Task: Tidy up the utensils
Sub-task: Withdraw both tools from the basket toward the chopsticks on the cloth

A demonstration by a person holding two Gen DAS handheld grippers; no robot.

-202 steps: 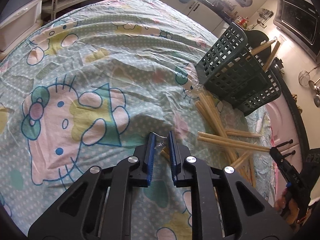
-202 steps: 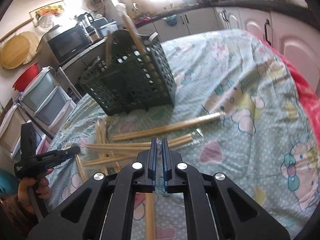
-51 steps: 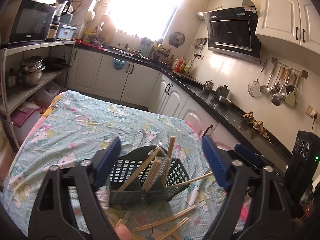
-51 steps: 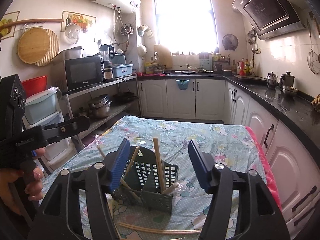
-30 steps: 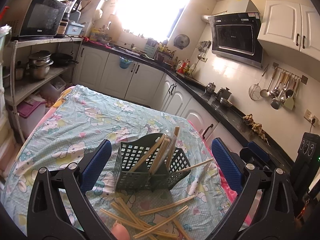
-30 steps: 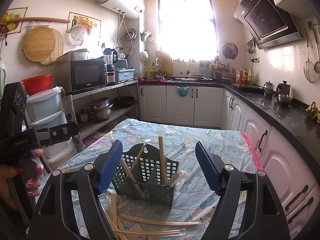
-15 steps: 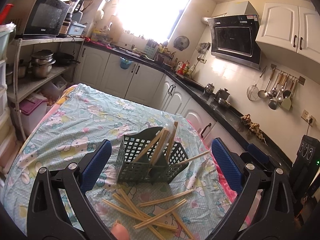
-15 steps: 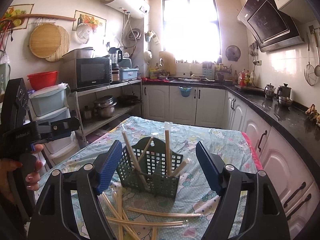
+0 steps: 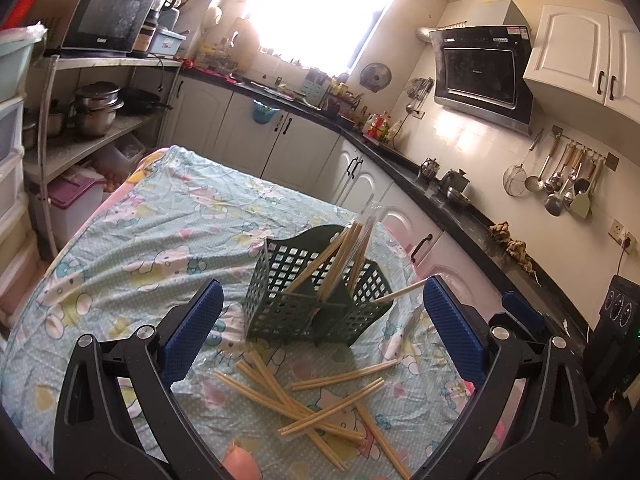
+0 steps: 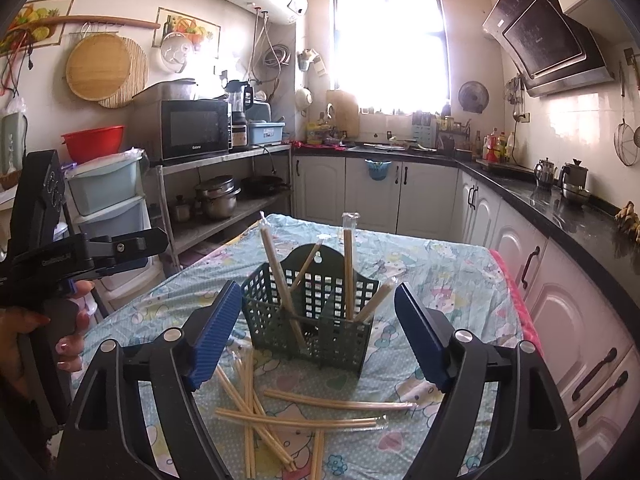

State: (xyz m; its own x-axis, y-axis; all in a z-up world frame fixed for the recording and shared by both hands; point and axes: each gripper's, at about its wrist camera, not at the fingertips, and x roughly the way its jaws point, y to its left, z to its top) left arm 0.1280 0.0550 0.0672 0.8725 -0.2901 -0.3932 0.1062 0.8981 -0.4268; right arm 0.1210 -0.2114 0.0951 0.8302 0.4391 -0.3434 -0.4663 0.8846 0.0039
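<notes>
A dark green slotted basket (image 9: 280, 304) (image 10: 320, 336) stands upright on the cartoon-print tablecloth (image 9: 140, 240), with several plastic-wrapped chopstick pairs (image 9: 344, 252) (image 10: 348, 272) leaning in it. More loose chopstick pairs (image 9: 304, 400) (image 10: 296, 420) lie crossed on the cloth in front of it. My left gripper (image 9: 322, 283) hangs above and short of the basket, wide open and holding nothing. My right gripper (image 10: 317, 287) faces the basket from the other side, its jaws opening with nothing between them. A hand (image 10: 68, 344) holds the left gripper's handle at that view's left edge.
Kitchen counters (image 9: 440, 200) and white cabinets (image 10: 400, 196) run behind and to the right of the table. A shelf rack with pots (image 10: 216, 200), a microwave (image 10: 196, 128) and plastic drawers (image 10: 112, 216) stands on the left. The tablecloth's far half (image 9: 192, 200) shows only its print.
Both grippers, shut on wrapped chopsticks low over the cloth several seconds ago, now hang open and raised. Over the last second both views drew back slightly, showing more loose chopsticks.
</notes>
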